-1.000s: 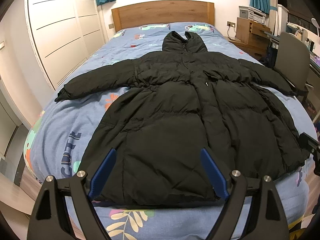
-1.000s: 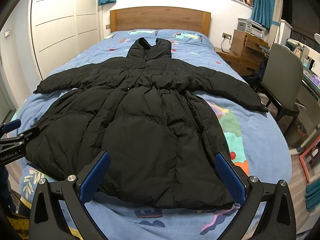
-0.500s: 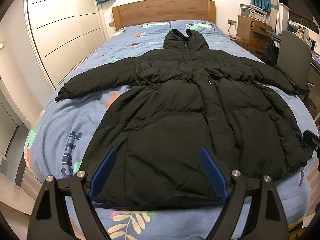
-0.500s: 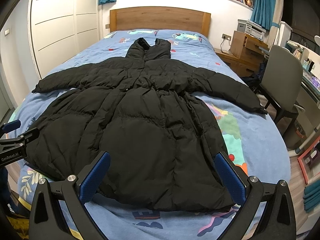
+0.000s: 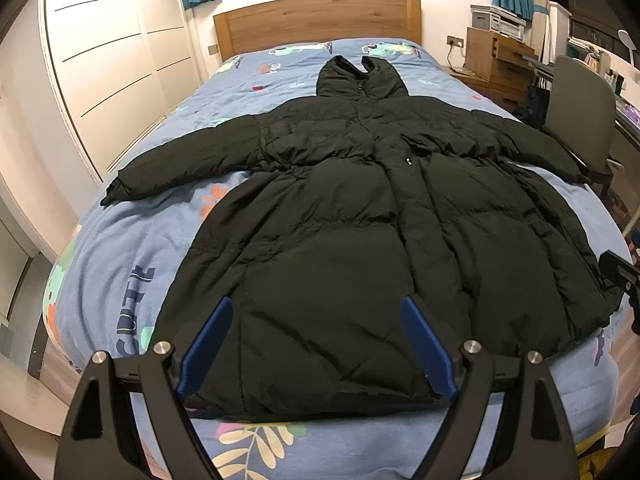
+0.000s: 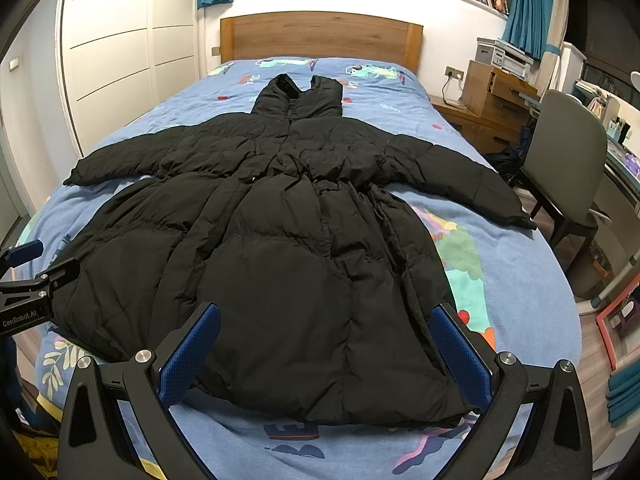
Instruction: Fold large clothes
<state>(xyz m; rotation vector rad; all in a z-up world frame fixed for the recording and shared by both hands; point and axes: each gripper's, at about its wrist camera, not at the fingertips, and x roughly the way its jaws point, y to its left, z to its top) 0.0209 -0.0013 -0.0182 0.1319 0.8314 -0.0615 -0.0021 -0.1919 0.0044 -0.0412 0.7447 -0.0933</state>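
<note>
Left-wrist view first, reading from the left: white wardrobe doors (image 5: 116, 64) run down the side of the room, and beside them the bed (image 5: 120, 248) with its blue patterned cover fills the middle. A long black puffer coat (image 5: 360, 240) lies spread flat on that cover, front up, hood toward the wooden headboard (image 5: 316, 20), both sleeves stretched out to the sides, hem near the foot of the bed. The left gripper (image 5: 316, 344) hangs over the hem with its blue fingers (image 5: 206, 344) spread wide apart and nothing between them; whether the tips touch the fabric I cannot tell. Further right a grey chair (image 5: 580, 120) stands by the bed, and at the far right edge a dark bit of the other tool pokes in.

Right-wrist view shows the same coat (image 6: 280, 260), again from the foot end. At the far left edge the left gripper's body (image 6: 28, 292) sits just beside the coat's lower corner. The right gripper (image 6: 326, 352) is above the hem, its jaws likewise wide open and holding nothing. To the right, the coat's sleeve (image 6: 460, 180) reaches toward the edge of the bed, with a wooden drawer unit (image 6: 492, 88) and the chair (image 6: 564, 152) beyond it.
</note>
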